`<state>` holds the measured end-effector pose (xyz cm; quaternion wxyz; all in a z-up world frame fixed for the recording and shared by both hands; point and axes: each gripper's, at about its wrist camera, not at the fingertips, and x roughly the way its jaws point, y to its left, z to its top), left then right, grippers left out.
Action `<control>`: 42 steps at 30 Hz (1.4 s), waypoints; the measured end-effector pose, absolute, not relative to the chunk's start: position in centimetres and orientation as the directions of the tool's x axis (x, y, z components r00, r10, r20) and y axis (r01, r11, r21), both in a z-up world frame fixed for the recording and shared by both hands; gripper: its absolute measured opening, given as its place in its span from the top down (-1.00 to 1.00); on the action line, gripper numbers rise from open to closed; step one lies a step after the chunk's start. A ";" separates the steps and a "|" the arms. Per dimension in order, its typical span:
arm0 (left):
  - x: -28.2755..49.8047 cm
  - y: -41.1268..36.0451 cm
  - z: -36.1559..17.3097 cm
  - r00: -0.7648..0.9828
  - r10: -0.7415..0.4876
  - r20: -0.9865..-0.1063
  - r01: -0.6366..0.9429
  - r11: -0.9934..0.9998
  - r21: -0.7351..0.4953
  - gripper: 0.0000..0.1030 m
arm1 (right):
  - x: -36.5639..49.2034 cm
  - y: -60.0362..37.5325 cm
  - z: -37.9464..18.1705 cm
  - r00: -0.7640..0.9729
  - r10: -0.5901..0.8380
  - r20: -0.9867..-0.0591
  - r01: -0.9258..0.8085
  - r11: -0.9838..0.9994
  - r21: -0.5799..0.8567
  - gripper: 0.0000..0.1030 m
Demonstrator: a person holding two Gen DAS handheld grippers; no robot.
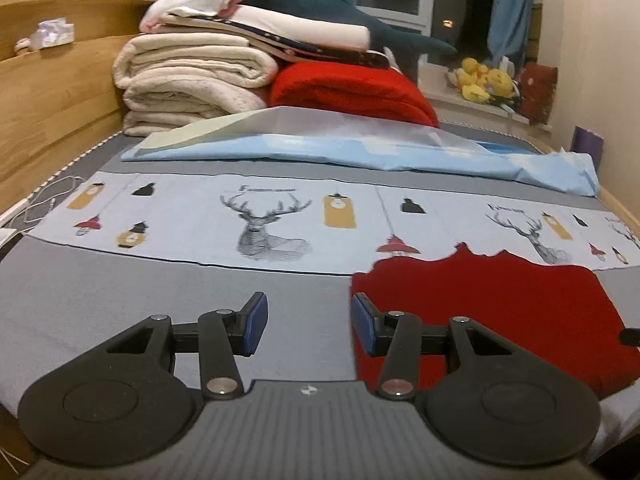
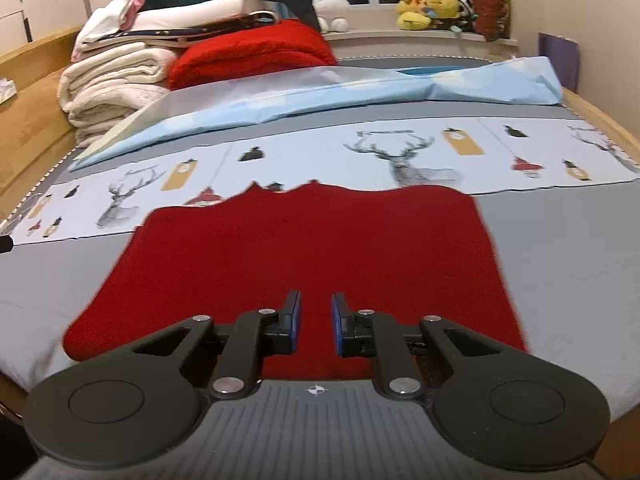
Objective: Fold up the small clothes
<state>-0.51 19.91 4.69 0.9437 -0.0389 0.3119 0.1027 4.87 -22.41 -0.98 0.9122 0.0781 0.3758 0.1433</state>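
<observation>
A small dark red garment lies flat on the grey bed sheet, its far edge jagged over a deer-print cloth. In the left wrist view the red garment is at the lower right. My left gripper is open and empty, low over the sheet at the garment's left edge. My right gripper is open with a narrow gap, empty, just above the garment's near middle.
A deer-print cloth spans the bed behind the garment, then a light blue sheet. Folded white blankets and a red blanket are stacked at the back. A wooden bed frame runs along the left.
</observation>
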 end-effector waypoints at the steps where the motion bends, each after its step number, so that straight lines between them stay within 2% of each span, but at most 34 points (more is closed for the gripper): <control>1: -0.7 20.5 4.8 0.781 0.174 -0.599 -0.229 0.973 -0.016 -0.01 | 5.1 -21.3 -1.1 0.671 0.333 -0.663 -0.214 0.943 0.256 0.68; 5: -1.8 23.0 5.1 0.780 0.165 -0.604 -0.261 0.962 -0.075 -0.02 | 5.4 -15.9 -1.6 0.648 0.378 -0.661 -0.283 0.925 0.252 0.64; 6: -2.1 23.4 5.2 0.779 0.169 -0.604 -0.267 0.961 -0.076 -0.02 | 5.4 -14.6 -1.7 0.639 0.390 -0.663 -0.301 0.920 0.251 0.58; 10: -2.7 24.8 5.1 0.769 0.191 -0.610 -0.287 0.956 -0.062 -0.02 | 4.8 -9.1 -2.8 0.600 0.432 -0.673 -0.398 0.891 0.218 0.09; 15: -2.7 26.5 4.8 0.751 0.202 -0.629 -0.315 0.946 -0.072 -0.02 | 3.2 -3.4 -3.8 0.549 0.490 -0.677 -0.555 0.820 0.143 0.07; 21: -2.5 28.5 4.6 0.730 0.190 -0.656 -0.359 0.924 -0.132 -0.02 | 1.2 1.3 -4.8 0.468 0.549 -0.692 -0.729 0.683 0.048 -0.21; 25: -2.2 29.0 4.5 0.719 0.187 -0.670 -0.377 0.914 -0.150 -0.02 | 0.9 3.3 -5.9 0.458 0.525 -0.717 -0.764 0.646 -0.016 -0.29; 32: -1.9 28.8 4.4 0.711 0.190 -0.677 -0.381 0.913 -0.143 -0.02 | 1.4 5.5 -8.1 0.478 0.426 -0.768 -0.775 0.617 -0.140 -0.30; 35: -1.9 29.0 4.3 0.706 0.195 -0.681 -0.386 0.912 -0.140 -0.02 | 1.6 6.0 -8.3 0.490 0.423 -0.763 -0.773 0.616 -0.155 -0.33; 38: -1.9 29.1 4.1 0.701 0.199 -0.685 -0.395 0.908 -0.141 -0.02 | 1.9 6.1 -8.5 0.490 0.424 -0.762 -0.770 0.620 -0.150 -0.29; 41: -1.9 29.1 4.1 0.697 0.203 -0.688 -0.403 0.904 -0.142 -0.02 | 2.3 6.2 -8.5 0.493 0.422 -0.761 -0.763 0.630 -0.145 -0.02; 42: -1.9 29.0 4.1 0.696 0.204 -0.688 -0.406 0.903 -0.143 -0.02 | 2.6 6.1 -8.4 0.494 0.419 -0.762 -0.756 0.640 -0.138 0.14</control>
